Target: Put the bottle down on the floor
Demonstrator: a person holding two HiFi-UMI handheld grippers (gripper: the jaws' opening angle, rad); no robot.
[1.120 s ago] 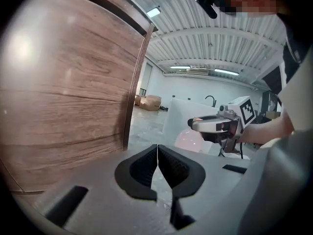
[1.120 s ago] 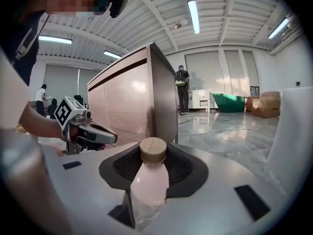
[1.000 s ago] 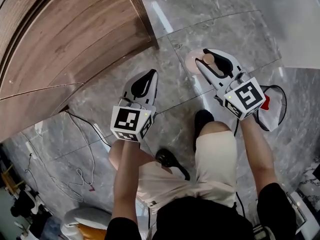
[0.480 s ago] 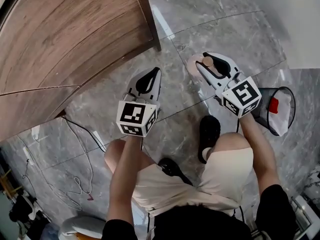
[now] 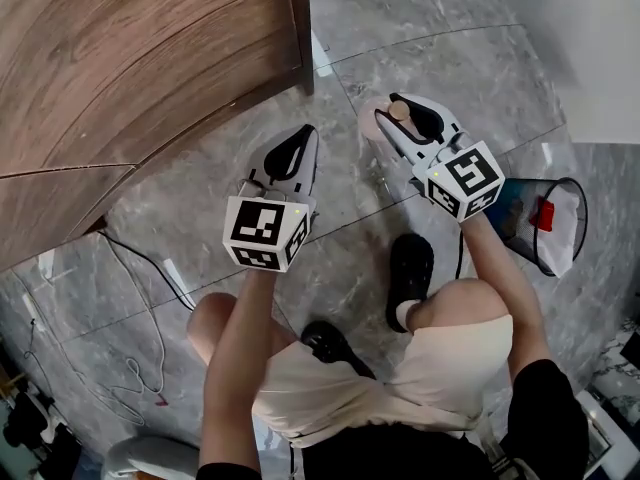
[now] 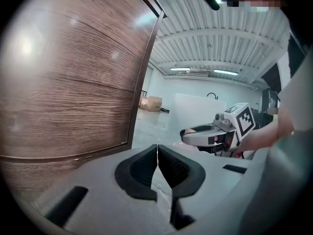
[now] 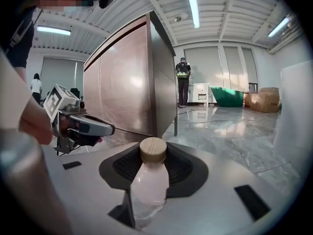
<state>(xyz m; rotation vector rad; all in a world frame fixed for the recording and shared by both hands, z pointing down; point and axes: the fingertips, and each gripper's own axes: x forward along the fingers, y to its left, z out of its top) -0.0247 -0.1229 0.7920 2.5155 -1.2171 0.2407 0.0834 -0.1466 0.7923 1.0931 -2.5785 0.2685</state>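
Grey veined marble floor fills the head view, with a wood-grain cabinet taking up the upper left corner. In the person's right hand, the right gripper reaches out over the tiles just past the cabinet's corner, and its jaws stand wide and are clamped on the bottle. This is a pale pink bottle with a tan cap. The right gripper view shows the ribbed black pads pressing on the shoulder from either side, and the cap lies out by the jaw tips. From the head view the cap faces upward. No view shows whether the bottle's base touches the floor. The left gripper is held level beside it, well apart to the left and close to the cabinet's edge. Its two dark pads meet along a thin seam in the left gripper view, pressed together with nothing between them. Each gripper carries its marker cube above the wrist. Below the grippers are the person's bare knees, light shorts and two black shoes planted on the marble. A wire waste basket with a white liner stands at the right, beside the right forearm. Thin cables trail across the tiles at the lower left
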